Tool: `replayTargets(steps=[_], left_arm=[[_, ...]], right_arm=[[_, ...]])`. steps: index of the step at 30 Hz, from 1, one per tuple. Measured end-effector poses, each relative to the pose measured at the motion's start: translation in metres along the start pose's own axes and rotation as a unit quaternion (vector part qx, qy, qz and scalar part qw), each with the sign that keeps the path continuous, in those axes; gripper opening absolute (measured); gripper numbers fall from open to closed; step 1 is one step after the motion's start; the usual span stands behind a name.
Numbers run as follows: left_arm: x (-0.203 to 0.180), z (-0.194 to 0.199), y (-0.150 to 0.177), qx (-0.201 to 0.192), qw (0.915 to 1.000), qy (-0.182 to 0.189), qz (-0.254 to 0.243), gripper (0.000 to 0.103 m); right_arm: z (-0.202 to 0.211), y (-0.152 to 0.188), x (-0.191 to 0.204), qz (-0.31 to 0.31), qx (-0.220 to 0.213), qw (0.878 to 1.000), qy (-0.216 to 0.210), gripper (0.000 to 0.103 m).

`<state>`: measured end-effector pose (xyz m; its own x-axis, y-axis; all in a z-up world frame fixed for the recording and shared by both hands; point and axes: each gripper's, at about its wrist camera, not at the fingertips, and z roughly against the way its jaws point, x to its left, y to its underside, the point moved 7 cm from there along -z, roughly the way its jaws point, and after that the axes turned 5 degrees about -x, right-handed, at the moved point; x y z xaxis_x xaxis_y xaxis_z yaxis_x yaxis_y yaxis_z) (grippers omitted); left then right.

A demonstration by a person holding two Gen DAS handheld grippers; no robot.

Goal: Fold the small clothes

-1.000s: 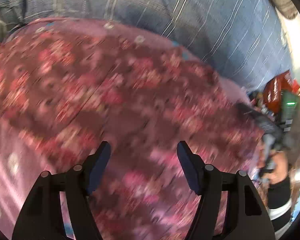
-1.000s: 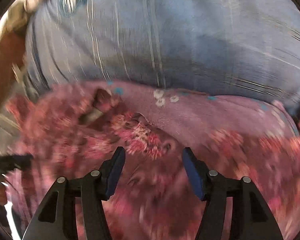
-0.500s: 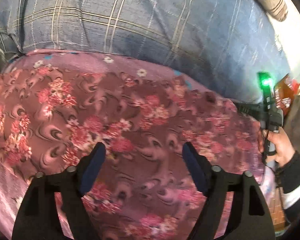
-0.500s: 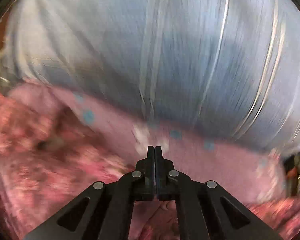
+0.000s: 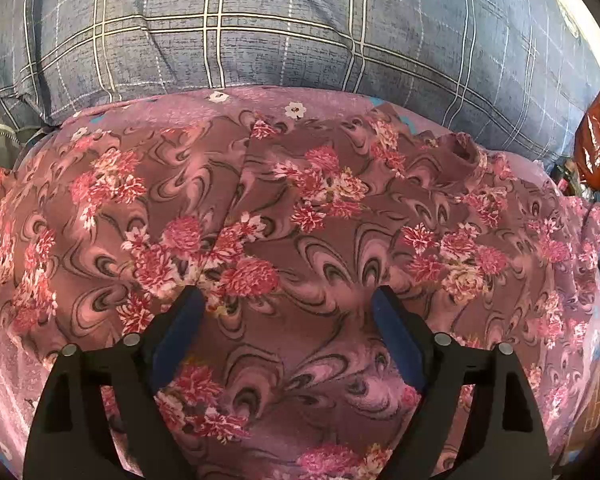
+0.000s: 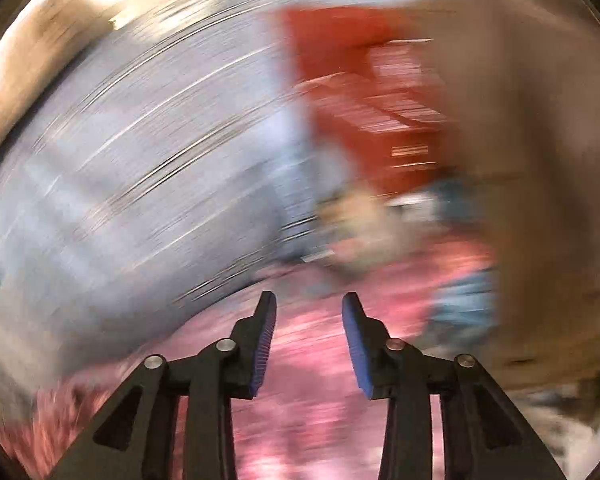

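Observation:
A mauve garment with pink flowers and swirls (image 5: pixel 320 216) lies spread flat on a purple flowered sheet (image 5: pixel 256 98). A fold edge runs down its middle, and a neck opening (image 5: pixel 462 152) shows at the right. My left gripper (image 5: pixel 286 302) is open and empty, hovering over the garment's near part. My right gripper (image 6: pixel 308 308) is open and empty in a heavily blurred view over pink cloth (image 6: pixel 312 408).
A blue plaid pillow (image 5: pixel 284 28) lies along the far side of the sheet; it also shows blurred in the right wrist view (image 6: pixel 140 168). A red packet (image 5: pixel 598 140) sits at the right edge, and a red blurred shape (image 6: pixel 360 92) fills the right wrist view's upper middle.
My right gripper was shut half a second ago and is open now, swinging fast to the right. My left gripper has stayed open, and its view has steadied over the garment.

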<state>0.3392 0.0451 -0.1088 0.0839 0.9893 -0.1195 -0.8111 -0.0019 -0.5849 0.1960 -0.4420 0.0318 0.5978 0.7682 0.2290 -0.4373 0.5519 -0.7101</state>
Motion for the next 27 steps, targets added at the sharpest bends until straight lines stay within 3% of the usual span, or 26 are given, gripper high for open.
replayTargets(steps=[1,4,11,12,13,14,18,22,27], left_arm=[[-0.001,-0.002,0.001,-0.001,1.0000,-0.004,-0.004,0.087],[-0.004,-0.002,0.001,-0.005,0.9998,-0.012,-0.013,0.090],[-0.006,-0.003,0.000,-0.008,0.9996,-0.012,-0.023,0.095],[-0.007,-0.003,0.000,-0.008,0.9996,-0.011,-0.024,0.096],[-0.006,-0.003,0.000,-0.008,0.9996,-0.010,-0.024,0.096],[-0.007,-0.002,0.000,-0.008,0.9996,-0.010,-0.025,0.097],[-0.006,-0.003,0.000,-0.006,0.9997,-0.007,-0.024,0.097],[-0.005,-0.002,-0.001,-0.003,0.9998,-0.001,-0.019,0.097],[0.000,0.001,-0.004,0.004,0.9997,0.022,0.001,0.097]], right_arm=[[0.000,-0.006,-0.030,-0.037,0.004,0.999,0.009,0.043],[-0.009,-0.001,-0.060,-0.098,0.026,0.995,0.010,0.044],[-0.045,0.009,-0.069,-0.160,0.018,0.987,0.003,0.048],[-0.042,0.004,-0.073,-0.167,0.015,0.986,-0.004,0.047],[-0.046,0.003,-0.068,-0.171,0.010,0.985,-0.019,0.032],[-0.046,0.003,-0.066,-0.168,0.005,0.985,-0.031,0.011],[-0.020,-0.005,-0.046,-0.106,-0.041,0.992,-0.048,0.011],[0.022,-0.011,-0.012,-0.055,-0.074,0.992,-0.089,0.011],[0.068,0.007,0.053,0.019,-0.069,0.986,-0.154,0.011]])
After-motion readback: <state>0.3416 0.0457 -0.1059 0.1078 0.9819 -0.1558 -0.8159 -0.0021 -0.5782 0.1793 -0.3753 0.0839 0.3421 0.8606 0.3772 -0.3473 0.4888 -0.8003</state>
